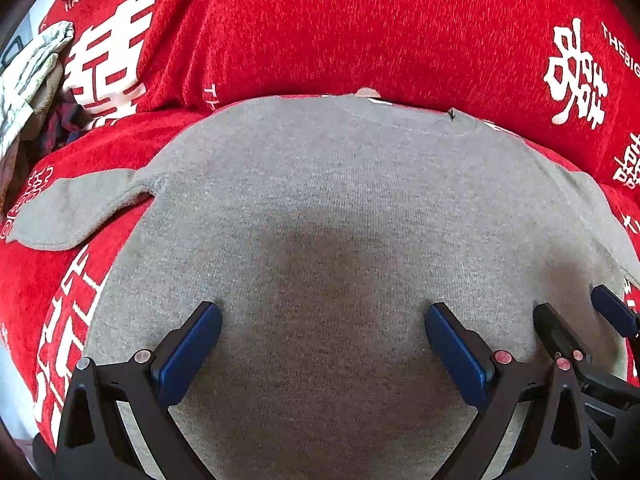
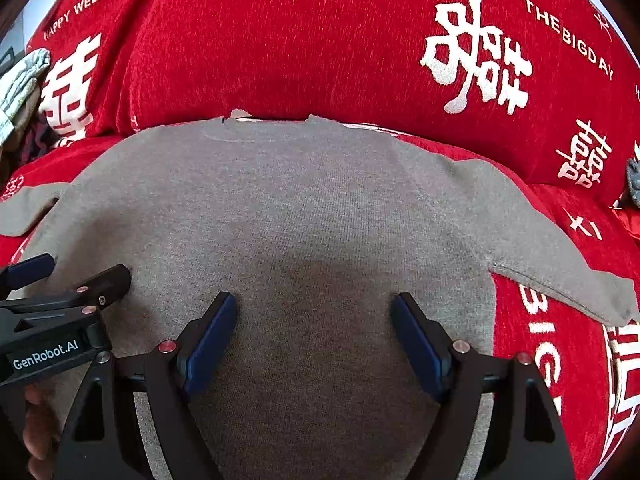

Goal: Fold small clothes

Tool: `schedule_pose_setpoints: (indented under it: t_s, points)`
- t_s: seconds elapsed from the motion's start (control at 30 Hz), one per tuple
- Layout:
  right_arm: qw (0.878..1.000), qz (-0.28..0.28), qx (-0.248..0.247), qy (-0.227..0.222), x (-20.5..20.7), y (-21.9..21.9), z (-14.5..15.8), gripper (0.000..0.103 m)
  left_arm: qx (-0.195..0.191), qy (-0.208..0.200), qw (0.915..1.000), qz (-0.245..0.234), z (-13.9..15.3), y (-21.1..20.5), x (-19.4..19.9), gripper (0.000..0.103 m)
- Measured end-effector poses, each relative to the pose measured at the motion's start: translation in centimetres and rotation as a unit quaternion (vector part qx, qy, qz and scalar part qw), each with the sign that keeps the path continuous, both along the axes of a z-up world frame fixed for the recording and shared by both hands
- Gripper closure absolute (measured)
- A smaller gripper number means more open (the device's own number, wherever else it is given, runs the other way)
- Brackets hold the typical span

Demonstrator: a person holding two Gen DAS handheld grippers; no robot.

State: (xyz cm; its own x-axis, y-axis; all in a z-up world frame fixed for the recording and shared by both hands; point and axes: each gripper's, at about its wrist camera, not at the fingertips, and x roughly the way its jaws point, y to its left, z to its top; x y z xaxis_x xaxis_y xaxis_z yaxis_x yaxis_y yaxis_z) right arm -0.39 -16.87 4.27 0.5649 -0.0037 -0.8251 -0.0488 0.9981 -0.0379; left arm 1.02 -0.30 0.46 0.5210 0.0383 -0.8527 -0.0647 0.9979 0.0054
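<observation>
A small grey knit sweater (image 1: 320, 200) lies flat on a red cushion, neck toward the back, both short sleeves spread out to the sides. It also shows in the right wrist view (image 2: 304, 208). My left gripper (image 1: 323, 312) is open and empty, its fingertips on or just above the sweater's lower body. My right gripper (image 2: 314, 302) is open and empty over the same area, to the right of the left one. Each gripper shows in the other's view: the right gripper (image 1: 576, 312) and the left gripper (image 2: 76, 270).
The red sofa cover (image 1: 360, 28) with white characters and lettering forms the seat and backrest behind the sweater. A pile of other clothes (image 1: 28, 76) lies at the far left. A small grey object (image 2: 634, 182) sits at the right edge.
</observation>
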Motion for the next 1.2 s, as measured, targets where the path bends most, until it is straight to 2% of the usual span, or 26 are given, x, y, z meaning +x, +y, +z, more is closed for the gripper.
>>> schedule_pose_setpoints:
  t_s: [0.17,0.33,0.4,0.63,1.2]
  points:
    - [0.999,-0.007,0.000,0.032,1.0,0.0,0.1,0.020,-0.002,0.038,0.9993,-0.001,0.0,0.0,0.9,0.000]
    - [0.994,-0.004,-0.003,0.110,2.7,0.0,0.6,0.020,-0.010,0.084,0.9964,-0.001,0.1,0.2,2.0,0.000]
    - [0.992,-0.005,0.004,0.124,3.0,-0.1,0.8,0.020,-0.021,0.093,0.9955,0.003,0.3,0.5,2.2,0.000]
    - [0.995,0.007,-0.001,0.104,2.1,0.9,1.8,0.020,-0.047,0.105,0.9933,0.013,0.8,1.3,2.2,0.000]
    - [0.997,-0.007,0.000,0.078,2.7,0.3,3.3,0.020,-0.006,0.075,0.9971,0.011,3.7,0.6,2.5,0.000]
